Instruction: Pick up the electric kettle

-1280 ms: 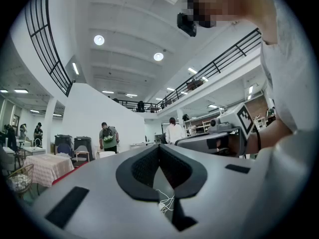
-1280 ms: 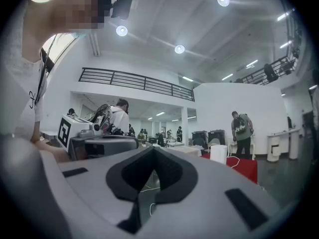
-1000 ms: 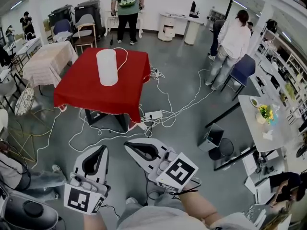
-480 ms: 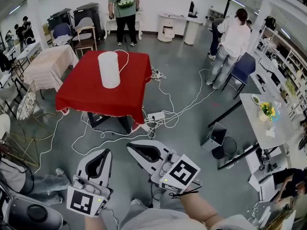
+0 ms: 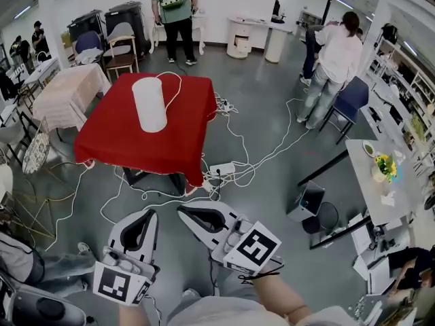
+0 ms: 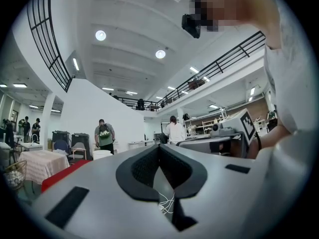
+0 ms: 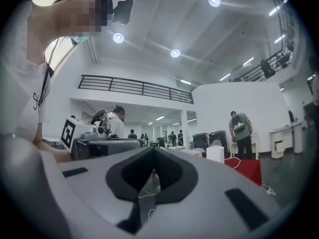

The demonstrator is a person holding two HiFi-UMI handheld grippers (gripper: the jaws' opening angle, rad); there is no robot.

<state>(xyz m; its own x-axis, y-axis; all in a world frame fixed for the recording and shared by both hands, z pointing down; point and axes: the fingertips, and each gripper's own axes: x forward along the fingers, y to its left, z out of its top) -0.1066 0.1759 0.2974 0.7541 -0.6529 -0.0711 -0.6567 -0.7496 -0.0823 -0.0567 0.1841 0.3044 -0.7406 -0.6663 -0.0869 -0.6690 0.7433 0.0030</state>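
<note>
Left hand-held gripper (image 5: 145,214) and right hand-held gripper (image 5: 185,210) both clenched, empty, well short of the surface (image 5: 136,148). Kettle (image 5: 150,104) stands toward its far edge. Its cord (image 5: 174,80) could snag a lift, and floor cables (image 5: 234,160) could trip the person.

**One steep look down from the head, two low, level looks along the jaws**

The head view looks from high up across the grey floor (image 5: 285,175). The left gripper (image 5: 148,212) and right gripper (image 5: 181,210) are close at its bottom edge, and the red table (image 5: 170,138) is well off at upper left. Each gripper view sits just behind its own jaws and faces level into the hall. All three views share the table, the white kettle (image 5: 150,104) on it and the person with a backpack (image 5: 173,5) beyond. Each gripper view also catches the other gripper's marker cube (image 6: 247,126).
</note>
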